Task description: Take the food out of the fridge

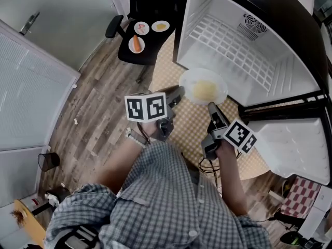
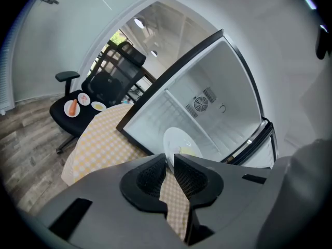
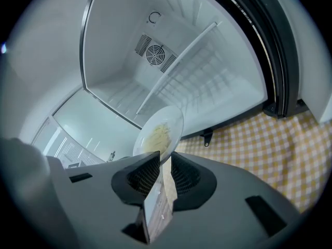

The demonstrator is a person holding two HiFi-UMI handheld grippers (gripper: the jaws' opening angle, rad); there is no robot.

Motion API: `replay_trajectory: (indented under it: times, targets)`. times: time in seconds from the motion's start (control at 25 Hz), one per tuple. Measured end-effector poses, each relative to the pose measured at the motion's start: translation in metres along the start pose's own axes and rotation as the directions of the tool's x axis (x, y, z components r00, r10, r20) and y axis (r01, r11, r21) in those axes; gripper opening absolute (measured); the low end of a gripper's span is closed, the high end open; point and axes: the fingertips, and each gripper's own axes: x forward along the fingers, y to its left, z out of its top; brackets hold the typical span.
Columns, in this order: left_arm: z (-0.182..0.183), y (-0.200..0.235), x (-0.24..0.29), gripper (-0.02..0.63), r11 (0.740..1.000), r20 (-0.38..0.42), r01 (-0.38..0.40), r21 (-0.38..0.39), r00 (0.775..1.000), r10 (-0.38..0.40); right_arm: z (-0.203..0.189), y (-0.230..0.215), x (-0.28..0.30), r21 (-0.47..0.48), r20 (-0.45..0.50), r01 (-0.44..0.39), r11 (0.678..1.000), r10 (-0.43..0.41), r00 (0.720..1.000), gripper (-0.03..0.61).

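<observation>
Shirt (image 1: 155, 201): checked, fills the bottom of the head view.
Left gripper (image 1: 179, 91) (image 2: 170, 162): clamped on the plate's left rim.
Right gripper (image 1: 211, 107) (image 3: 165, 160): clamped on the plate's near rim.
Plate (image 1: 185, 81) (image 2: 174, 139) (image 3: 174, 119): carries yellow food (image 1: 204, 90), held over the checked cloth (image 1: 192, 122), just outside the open fridge (image 1: 203, 7).
Chair (image 1: 136, 56): three small dishes on its seat.

L gripper (image 1: 177, 93) mid-frame, R gripper (image 1: 211, 108) just right of it, both pointing up-frame, tilted slightly down. Jaws of each nearly together, pinching plate (image 1: 185, 81) rim: L on left edge, R on lower-right edge. R forearm (image 1: 231, 178) stretched fwd.
</observation>
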Motion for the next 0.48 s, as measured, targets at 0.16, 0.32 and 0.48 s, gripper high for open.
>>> replay_trajectory:
  times: [0.16, 0.32, 0.48]
  targets:
    - [-0.019, 0.013, 0.003, 0.055, 1.0, -0.023, -0.027, 0.008, 0.999, 0.027, -0.018, -0.016, 0.001, 0.036, -0.029, 0.025, 0.999, -0.024, 0.999, 0.061]
    - [-0.038, 0.027, 0.009, 0.055, 0.999, -0.062, -0.047, 0.021, 0.997, 0.048, -0.034, -0.035, 0.003, 0.062, -0.06, 0.055, 0.997, -0.052, 0.997, 0.061]
    - [-0.057, 0.036, 0.014, 0.055, 0.999, -0.1, -0.04, -0.004, 0.994, 0.04, -0.047, -0.05, 0.004, 0.065, -0.091, 0.078, 0.995, -0.072, 0.993, 0.061]
